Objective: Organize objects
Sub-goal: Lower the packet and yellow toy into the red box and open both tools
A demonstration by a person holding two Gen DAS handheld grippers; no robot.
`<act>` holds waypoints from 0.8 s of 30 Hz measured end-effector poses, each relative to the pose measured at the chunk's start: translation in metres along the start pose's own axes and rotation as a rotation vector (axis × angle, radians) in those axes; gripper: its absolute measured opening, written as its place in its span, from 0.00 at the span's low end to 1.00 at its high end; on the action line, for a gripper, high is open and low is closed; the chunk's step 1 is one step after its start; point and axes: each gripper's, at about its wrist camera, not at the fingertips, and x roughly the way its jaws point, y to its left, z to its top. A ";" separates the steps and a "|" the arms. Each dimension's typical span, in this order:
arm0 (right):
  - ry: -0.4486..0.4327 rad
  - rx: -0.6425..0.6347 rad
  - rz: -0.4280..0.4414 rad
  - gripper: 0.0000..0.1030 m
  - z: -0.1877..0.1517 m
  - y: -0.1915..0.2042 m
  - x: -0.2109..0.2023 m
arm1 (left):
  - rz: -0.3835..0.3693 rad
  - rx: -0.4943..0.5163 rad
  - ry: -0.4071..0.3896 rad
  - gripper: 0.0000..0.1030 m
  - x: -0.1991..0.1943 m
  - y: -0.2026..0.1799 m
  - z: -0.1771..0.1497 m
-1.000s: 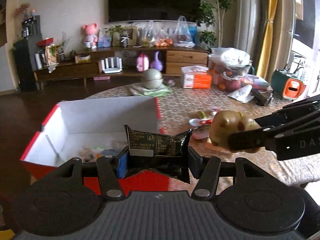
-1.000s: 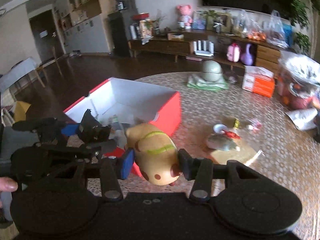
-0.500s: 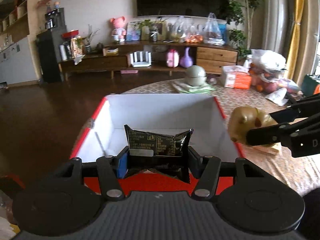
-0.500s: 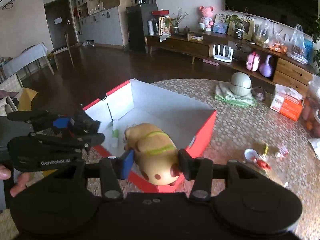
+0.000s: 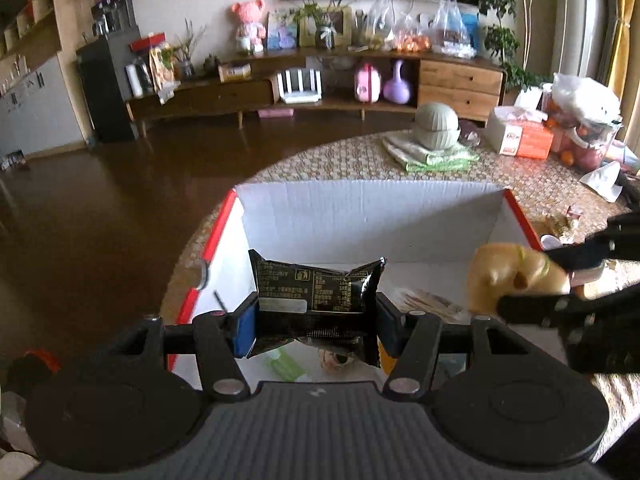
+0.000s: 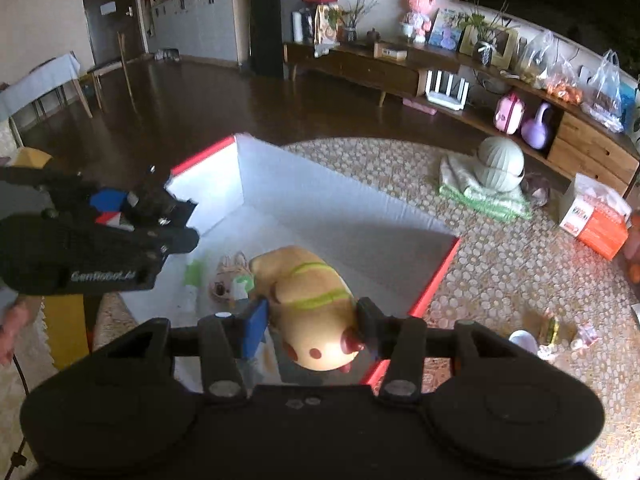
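Both grippers are hovering over the red-rimmed box (image 5: 372, 216): left fingers (image 5: 246, 328) clamping a black snack packet (image 5: 316, 292), right fingers (image 6: 256, 322) clamping a yellow plush toy (image 6: 312, 300). Lowering each before parting the fingers would be gentlest.

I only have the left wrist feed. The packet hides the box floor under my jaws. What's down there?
Observer: From the right wrist view, a small beige trinket and a green wrapper lie on the floor of the red box.
Operator: The toy in the right gripper, any markings?
Observer: The yellow plush toy has green stripes across its back and red spots at the near end.
Operator: Anyone visible?
Observer: A hand shows at the left edge, below the left gripper.
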 end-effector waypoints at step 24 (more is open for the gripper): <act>0.069 -0.086 0.030 0.51 -0.015 0.018 0.041 | 0.000 -0.059 0.285 0.60 0.091 -0.002 0.017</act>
